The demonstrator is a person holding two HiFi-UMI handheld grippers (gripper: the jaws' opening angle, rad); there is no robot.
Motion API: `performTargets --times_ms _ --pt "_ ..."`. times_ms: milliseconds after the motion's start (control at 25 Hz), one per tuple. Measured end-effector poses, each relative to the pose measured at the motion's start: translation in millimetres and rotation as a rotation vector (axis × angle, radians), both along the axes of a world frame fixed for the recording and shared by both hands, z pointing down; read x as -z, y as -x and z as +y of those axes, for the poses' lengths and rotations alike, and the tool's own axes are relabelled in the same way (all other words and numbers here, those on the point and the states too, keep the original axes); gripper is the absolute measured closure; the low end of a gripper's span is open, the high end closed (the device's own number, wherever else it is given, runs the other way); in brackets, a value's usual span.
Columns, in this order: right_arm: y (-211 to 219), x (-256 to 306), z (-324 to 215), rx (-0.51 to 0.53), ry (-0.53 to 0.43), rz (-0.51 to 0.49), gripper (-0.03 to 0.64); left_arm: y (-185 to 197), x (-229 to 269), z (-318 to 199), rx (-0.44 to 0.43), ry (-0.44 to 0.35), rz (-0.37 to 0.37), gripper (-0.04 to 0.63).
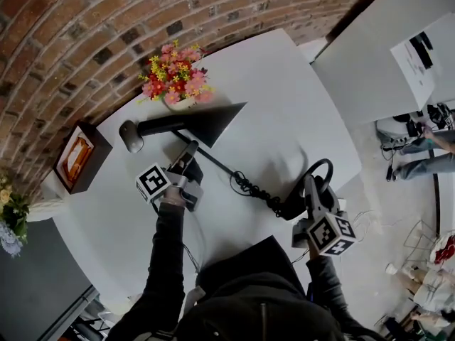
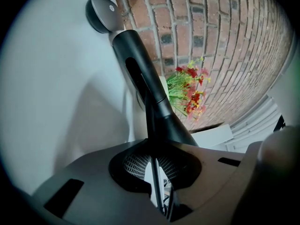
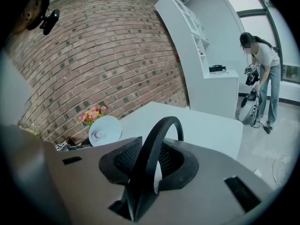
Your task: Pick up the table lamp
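two holds: left hand-held gripper (image 1: 189,150) clenched on thin rod (image 1: 217,162) of table lamp (image 1: 206,121), right hand-held gripper (image 1: 313,185) on its ring (image 3: 150,146). uneven lift may twist rod free.

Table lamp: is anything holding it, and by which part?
Unclear: the left gripper has the lamp's thin rod between its jaws, the right gripper its ring; neither plainly presses.

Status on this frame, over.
Left claw shut on lamp rod. Right claw shut on ring base. Table lamp lying on table. Flowers nearby, clear.
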State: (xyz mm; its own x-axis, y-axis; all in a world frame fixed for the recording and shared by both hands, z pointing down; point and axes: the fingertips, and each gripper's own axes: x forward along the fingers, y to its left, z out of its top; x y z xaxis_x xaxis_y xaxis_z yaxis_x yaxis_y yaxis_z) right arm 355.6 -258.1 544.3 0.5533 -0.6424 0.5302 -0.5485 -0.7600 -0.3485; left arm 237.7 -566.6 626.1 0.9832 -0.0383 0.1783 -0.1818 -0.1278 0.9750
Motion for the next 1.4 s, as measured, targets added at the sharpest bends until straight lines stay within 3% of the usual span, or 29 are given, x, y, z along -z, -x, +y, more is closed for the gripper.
performTargets --times_ms 600,800,1160,1240,1400 --pt "2.8 3.1 3.7 -0.005 -0.047 -0.01 0.561 19.6 -0.3 10.0 0.014 -0.006 -0.032 0.551" --pt "2.1 4.6 12.2 -0.008 -0.066 -0.02 0.571 28.5 15.5 18.6 0.034 -0.002 0.024 0.554" --pt "3.6 11.1 15.6 0.027 -0.132 -0.04 0.583 49.3 42.0 29.1 0.063 -0.071 0.04 0.554" --pt "3.4 17.2 10.5 0.051 -0.164 -0.042 0.584 55.3 46.9 28.4 0.084 -0.087 0.032 0.555" --pt "-1.4 36.9 -0.3 0.131 -0.219 -0.017 0.583 61.1 73.9 28.2 0.145 -0.088 0.102 0.555"
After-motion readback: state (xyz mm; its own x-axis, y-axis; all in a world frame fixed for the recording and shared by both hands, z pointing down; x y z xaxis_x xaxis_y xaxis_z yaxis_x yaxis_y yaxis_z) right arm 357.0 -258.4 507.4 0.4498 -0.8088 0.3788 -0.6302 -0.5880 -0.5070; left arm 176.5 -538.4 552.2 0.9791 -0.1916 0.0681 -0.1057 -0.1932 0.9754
